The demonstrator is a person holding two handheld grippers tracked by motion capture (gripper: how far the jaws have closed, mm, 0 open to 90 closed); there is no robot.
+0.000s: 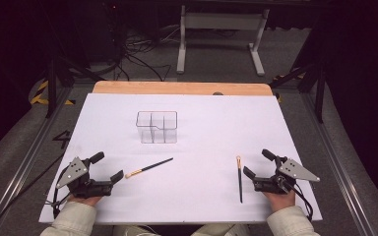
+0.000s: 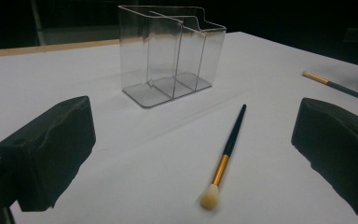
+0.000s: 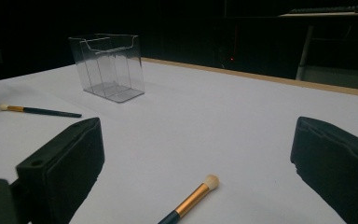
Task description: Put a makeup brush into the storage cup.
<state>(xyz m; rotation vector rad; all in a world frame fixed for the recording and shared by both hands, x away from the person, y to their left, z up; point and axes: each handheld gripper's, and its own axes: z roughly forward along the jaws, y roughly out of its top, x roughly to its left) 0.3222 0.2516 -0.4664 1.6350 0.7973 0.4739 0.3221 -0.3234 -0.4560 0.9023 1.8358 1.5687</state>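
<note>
Both tools sit at the desk's near edge, left tool (image 1: 109, 167) by the near-left corner and right tool (image 1: 257, 164) by the near-right corner, each with jaws wide and nothing held. Left brush (image 1: 149, 168) lies flat just beside the left tool, right brush (image 1: 239, 178) just beside the right tool. Clear organizer (image 1: 157, 127) stands upright mid-desk, toward the far edge, well apart from both.

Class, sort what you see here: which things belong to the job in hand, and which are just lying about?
Belongs to the job:
left brush
right brush
clear organiser
left gripper, open
right gripper, open

Just lying about:
white table stand
floor cables
</note>
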